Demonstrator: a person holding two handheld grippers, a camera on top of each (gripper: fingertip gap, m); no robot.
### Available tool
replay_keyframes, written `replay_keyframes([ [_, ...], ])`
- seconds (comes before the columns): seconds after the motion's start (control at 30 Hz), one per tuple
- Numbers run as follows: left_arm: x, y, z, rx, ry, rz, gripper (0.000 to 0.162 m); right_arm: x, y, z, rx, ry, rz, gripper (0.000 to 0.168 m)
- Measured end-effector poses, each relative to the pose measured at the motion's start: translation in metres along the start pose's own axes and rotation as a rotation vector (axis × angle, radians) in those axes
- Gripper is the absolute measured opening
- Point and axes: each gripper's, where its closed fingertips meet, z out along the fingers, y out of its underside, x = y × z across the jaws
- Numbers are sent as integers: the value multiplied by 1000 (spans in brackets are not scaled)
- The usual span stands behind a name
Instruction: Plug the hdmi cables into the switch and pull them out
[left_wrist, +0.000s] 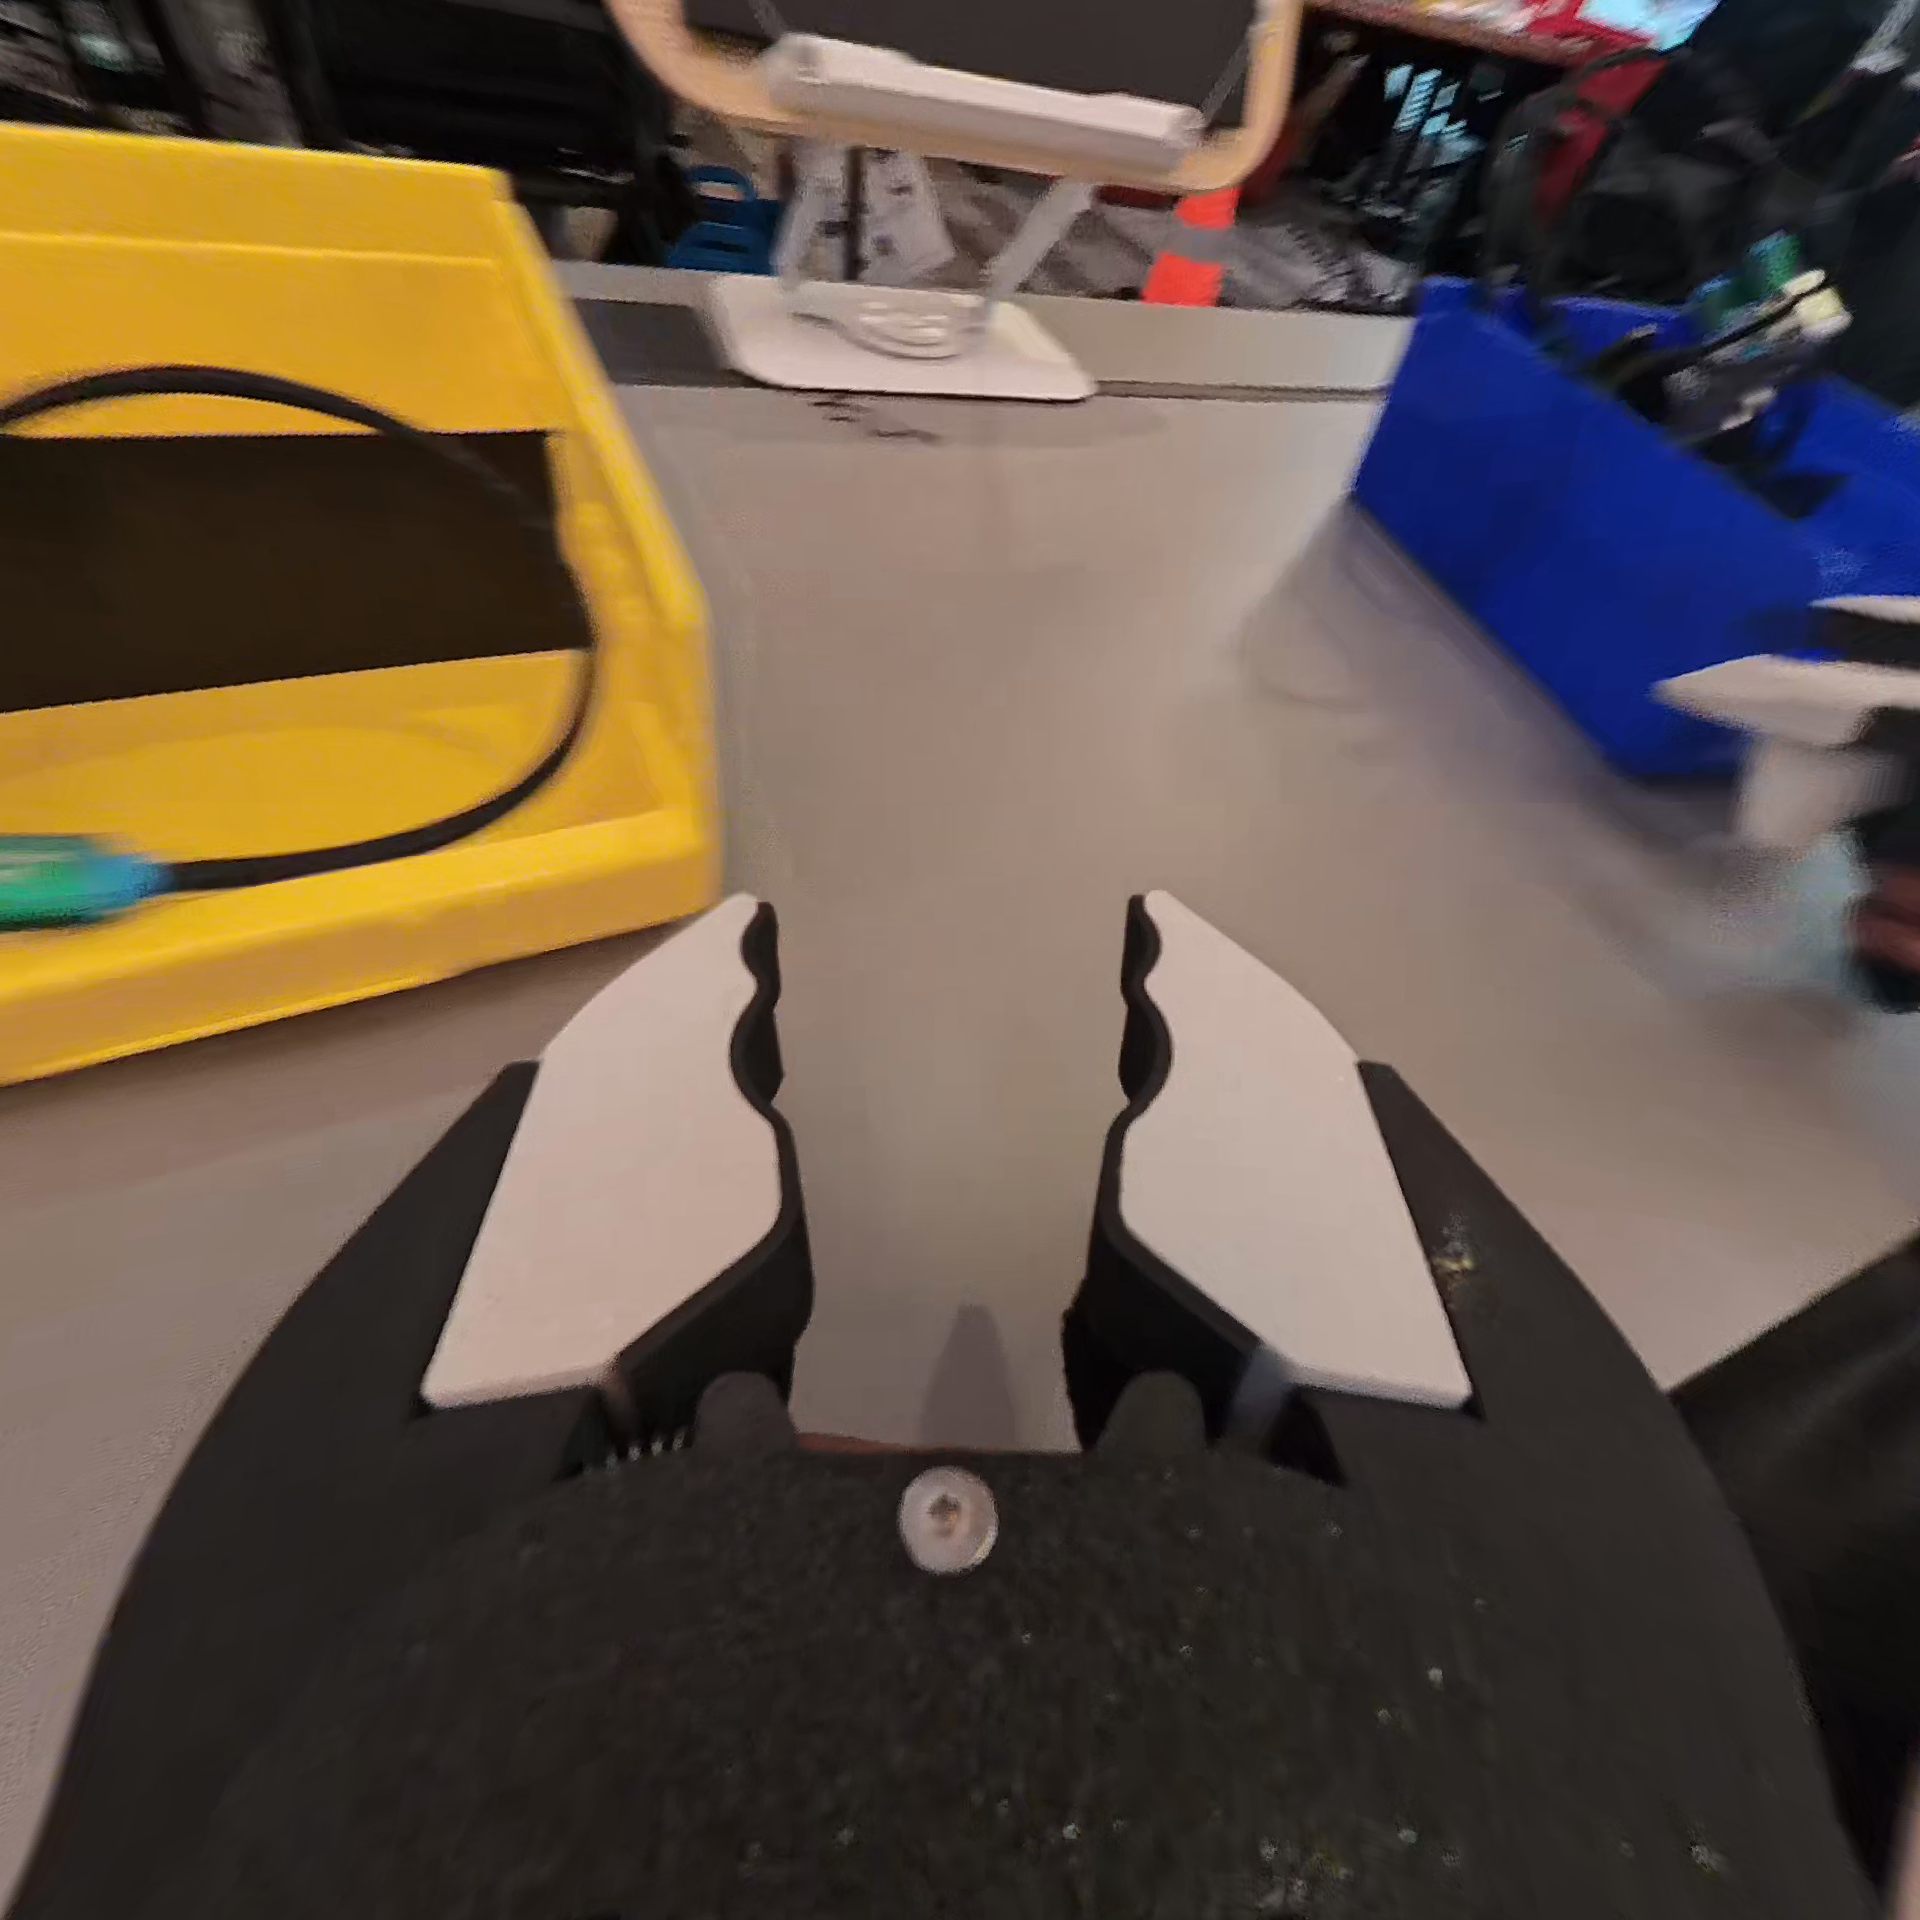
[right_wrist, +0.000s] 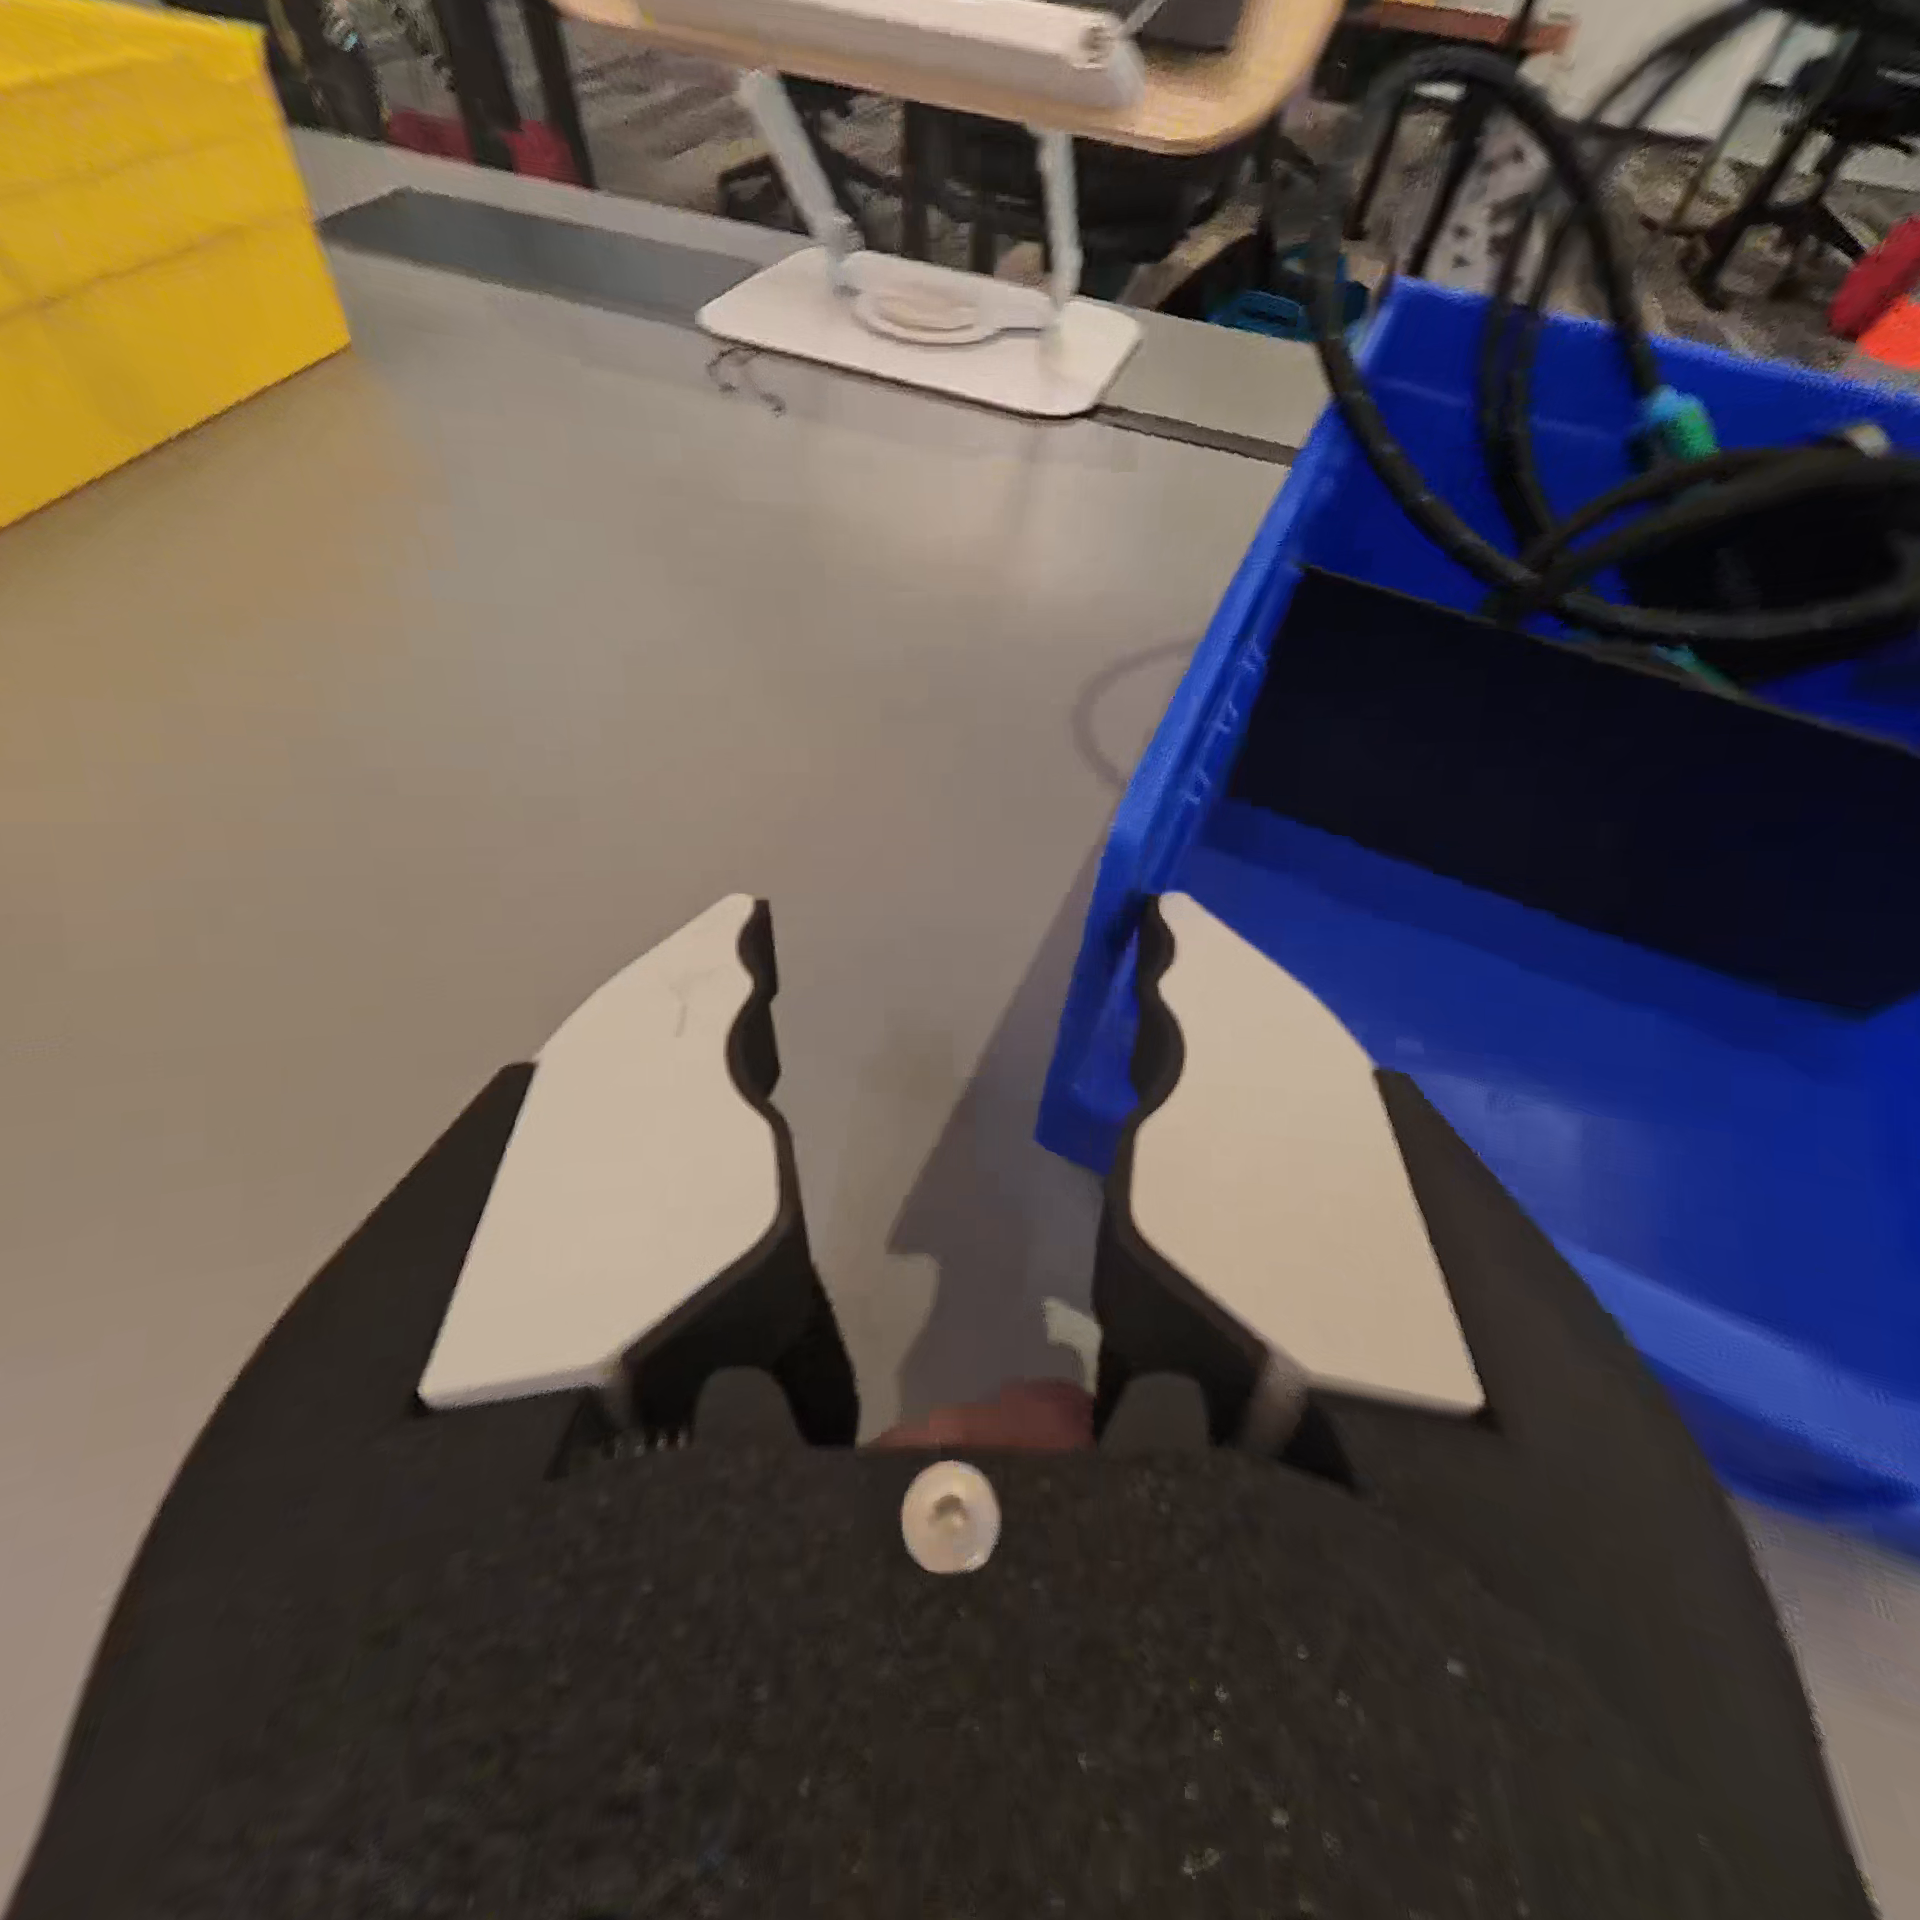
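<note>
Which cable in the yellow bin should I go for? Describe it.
Find the big yellow plastic bin left of the grey table. Inside it loops one thin black cable. Unlike the tangled cables in the blue plastic bin, it lies alone, ending in a green-blue plug.

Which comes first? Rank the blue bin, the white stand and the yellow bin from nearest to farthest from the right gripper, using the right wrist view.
1. Blue bin: right beside the right gripper, on its right.
2. Yellow bin: far left.
3. White stand: straight ahead at the table's back edge.
</note>
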Motion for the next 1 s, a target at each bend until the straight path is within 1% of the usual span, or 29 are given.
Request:
replay_keyframes([
  [0.03,23,1,13,-9,53,-5,60,-9,-2,2,-5,-6,-34,58],
  [0.07,48,4,26,-33,98,16,60,-15,-5,1,2,-9,-55,45],
  [0.1,71,7,40,-56,125,52,61,-21,-10,-4,26,-12,-71,44],
  [0.17,118,7,66,-66,171,141,60,-20,-20,-20,73,8,-92,52],
  [0.2,142,4,78,-61,198,182,61,-13,-22,-30,91,35,-87,55],
  [0.3,202,-6,115,-25,254,261,61,34,-23,-65,147,163,21,55],
  [0.4,232,-16,154,3,232,295,62,97,-15,-98,188,339,154,52],
  [0.5,250,-18,187,-17,255,266,64,146,3,-112,169,481,228,49],
  [0.57,253,-14,207,-48,246,274,63,154,21,-99,112,468,270,49],
  [0.63,248,-4,225,-120,213,316,53,157,37,-77,22,453,284,46],
  [0.67,251,-1,229,-144,250,318,56,160,45,-69,-31,479,282,34],
  [0.7,252,-2,231,-152,277,310,41,162,43,-65,-32,486,303,20],
  [0.73,249,-5,232,-156,280,299,34,167,46,-66,-58,533,344,5],
  [0.77,244,-9,231,-156,277,285,20,166,47,-66,-70,533,362,4],
  [0.8,240,-11,230,-149,274,284,17,162,43,-66,-53,516,368,3],
  [0.87,233,-16,224,-114,248,306,12,151,38,-71,-67,546,327,2],
  [0.93,226,-20,214,-83,240,297,9,140,32,-76,-80,571,346,2],
  [1.0,215,-29,201,-46,213,311,8,129,23,-77,-70,562,374,2],
])
